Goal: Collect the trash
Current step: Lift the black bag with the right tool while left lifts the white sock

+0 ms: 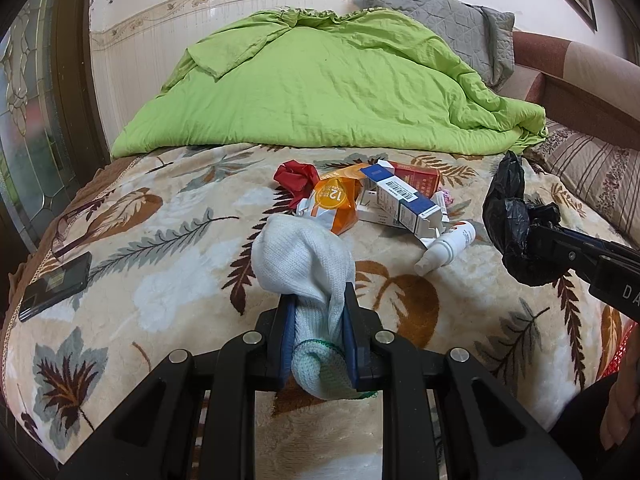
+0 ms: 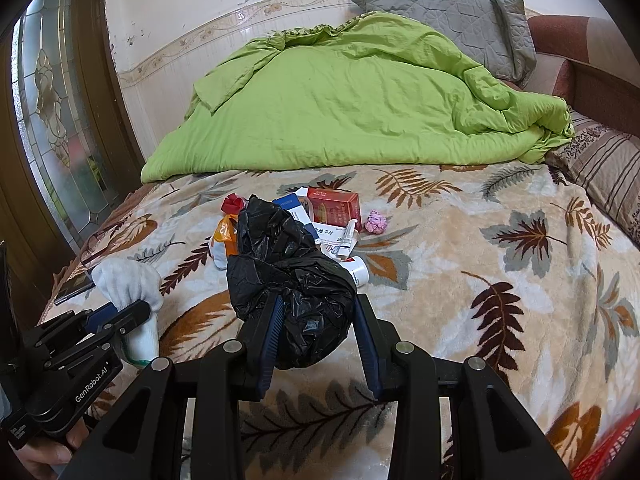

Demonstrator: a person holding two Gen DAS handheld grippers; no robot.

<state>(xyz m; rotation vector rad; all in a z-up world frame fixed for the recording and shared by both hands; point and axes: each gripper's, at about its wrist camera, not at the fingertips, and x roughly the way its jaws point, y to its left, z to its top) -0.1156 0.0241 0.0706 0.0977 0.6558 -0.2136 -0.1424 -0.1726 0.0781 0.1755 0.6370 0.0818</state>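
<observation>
Left tongs [image 1: 316, 320] clamped shut (pointing forward and downward); right tongs [image 2: 316, 320] gripping, slightly parted, same downward tilt.

You can read "12" on the round yellow label of the orange packet [image 1: 335, 204]. "GenRobot.AI" runs along the body of your left tongs [image 2: 120, 316]. Letters "DA" show on your right tongs' body [image 1: 536, 240].

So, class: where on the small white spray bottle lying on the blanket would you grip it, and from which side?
Probably across the middle of its round body, coming from above. The white spray bottle lies flat on the blanket, nozzle toward the camera, its far end close against the blue-and-white box, so fingers fit best on its two long sides.
</observation>
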